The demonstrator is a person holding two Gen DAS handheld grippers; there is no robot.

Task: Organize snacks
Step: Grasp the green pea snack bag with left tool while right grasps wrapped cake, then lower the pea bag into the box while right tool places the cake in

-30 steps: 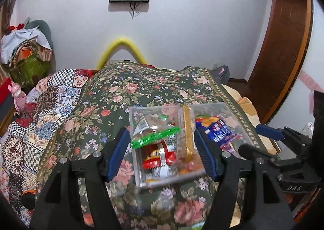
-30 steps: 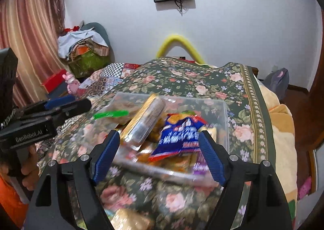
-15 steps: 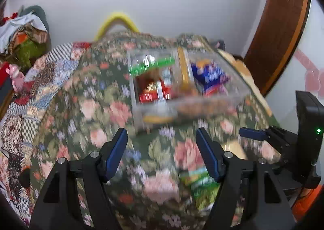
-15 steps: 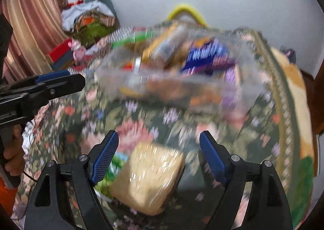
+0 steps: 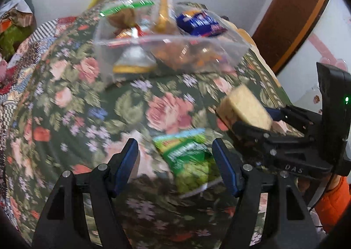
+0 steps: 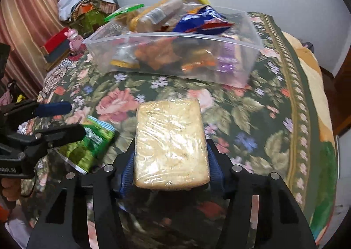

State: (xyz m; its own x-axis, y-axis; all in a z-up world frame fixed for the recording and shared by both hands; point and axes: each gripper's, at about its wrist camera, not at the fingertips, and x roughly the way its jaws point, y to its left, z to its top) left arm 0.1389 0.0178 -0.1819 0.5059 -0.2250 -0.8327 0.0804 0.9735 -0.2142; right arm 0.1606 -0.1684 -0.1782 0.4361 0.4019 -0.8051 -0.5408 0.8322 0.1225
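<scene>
A clear plastic bin (image 5: 140, 39) (image 6: 175, 33) holding several snack packs stands on the floral bedspread, ahead of both grippers. My right gripper (image 6: 171, 146) is closing its jaws, and the blue pads press the sides of a pale, film-wrapped snack block (image 6: 171, 139) (image 5: 243, 106), which is tilted up off the spread. My left gripper (image 5: 174, 146) (image 6: 63, 120) is open and hangs over a green snack bag (image 5: 188, 161) (image 6: 92, 146) lying flat on the spread. The bag shows between the fingers, and the pads stand clear of it.
The floral bedspread (image 6: 241, 121) falls away at its right edge to a yellow blanket (image 6: 311, 78). A heap of clothes (image 6: 87, 5) and a curtain (image 6: 26, 18) are at the far left. A wooden door (image 5: 291, 14) stands to the right.
Both grippers have dropped and tipped down from the bin toward the near spread. The right jaws have narrowed onto the wrapped block. The green bag has come between the left fingers.
</scene>
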